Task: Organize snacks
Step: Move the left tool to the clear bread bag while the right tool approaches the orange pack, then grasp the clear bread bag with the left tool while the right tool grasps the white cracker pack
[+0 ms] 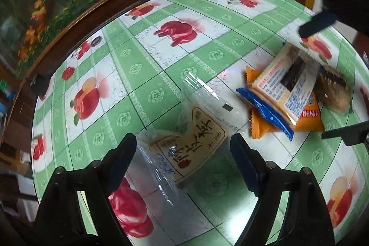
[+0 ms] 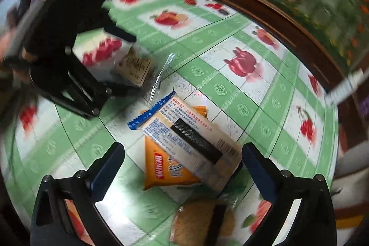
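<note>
Clear plastic wraps the beige-labelled snack (image 1: pixel 189 142) lying flat on the table (image 1: pixel 129 75), directly between the spread fingers of the left gripper (image 1: pixel 182 146). To its right sits a pile: a cream packet (image 2: pixel 196 140) across an orange packet (image 2: pixel 166 172), with a brown biscuit pack (image 2: pixel 198 220) beside. The right gripper (image 2: pixel 182 160) hangs open above that pile, jaws apart and holding nothing.

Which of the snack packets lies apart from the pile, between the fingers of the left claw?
The clear packet with the beige label. It lies alone; the orange packet and the others overlap in a pile.
</note>
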Tool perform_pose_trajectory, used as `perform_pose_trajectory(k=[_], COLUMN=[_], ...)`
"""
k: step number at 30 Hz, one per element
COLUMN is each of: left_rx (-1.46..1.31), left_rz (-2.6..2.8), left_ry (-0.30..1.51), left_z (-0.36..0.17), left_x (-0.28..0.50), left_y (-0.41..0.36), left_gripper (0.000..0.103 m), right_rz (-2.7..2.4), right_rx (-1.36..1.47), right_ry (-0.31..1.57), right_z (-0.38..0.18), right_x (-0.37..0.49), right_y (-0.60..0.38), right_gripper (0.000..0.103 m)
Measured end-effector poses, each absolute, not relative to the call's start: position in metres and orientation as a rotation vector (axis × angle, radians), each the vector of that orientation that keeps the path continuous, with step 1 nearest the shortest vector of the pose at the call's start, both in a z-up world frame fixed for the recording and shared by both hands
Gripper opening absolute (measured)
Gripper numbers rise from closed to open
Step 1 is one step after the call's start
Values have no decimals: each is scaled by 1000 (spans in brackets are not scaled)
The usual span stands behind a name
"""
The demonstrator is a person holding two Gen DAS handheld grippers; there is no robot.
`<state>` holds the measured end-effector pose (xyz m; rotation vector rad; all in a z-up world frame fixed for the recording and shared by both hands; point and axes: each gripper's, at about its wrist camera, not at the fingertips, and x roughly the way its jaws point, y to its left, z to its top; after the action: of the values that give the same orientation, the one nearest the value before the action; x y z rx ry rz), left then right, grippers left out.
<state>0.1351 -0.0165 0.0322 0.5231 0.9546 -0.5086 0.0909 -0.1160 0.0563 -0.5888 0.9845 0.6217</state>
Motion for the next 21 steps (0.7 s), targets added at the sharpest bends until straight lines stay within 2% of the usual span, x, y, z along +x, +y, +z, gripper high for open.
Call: perform_pose_trajectory(k=[7,16,19,21], left_rx=[615,674,668,670], left_rz=[-563,-583,-568,-555], left_ry=[955,918,919,915], left_z=[25,26,24,22], left_x=[135,146,148,147], left_y=[-24,-34,-36,-37], left_gripper=[84,84,84,81], right_rz=[657,695,688,670], right_rx=[-812,-691,-596,-550], right_ry=[1078,1115,1161,1166], right_z=[29,30,29,31], right_x=[101,126,127,123], right_y=[-101,-111,-116,-118], right_gripper=[102,100,92,81])
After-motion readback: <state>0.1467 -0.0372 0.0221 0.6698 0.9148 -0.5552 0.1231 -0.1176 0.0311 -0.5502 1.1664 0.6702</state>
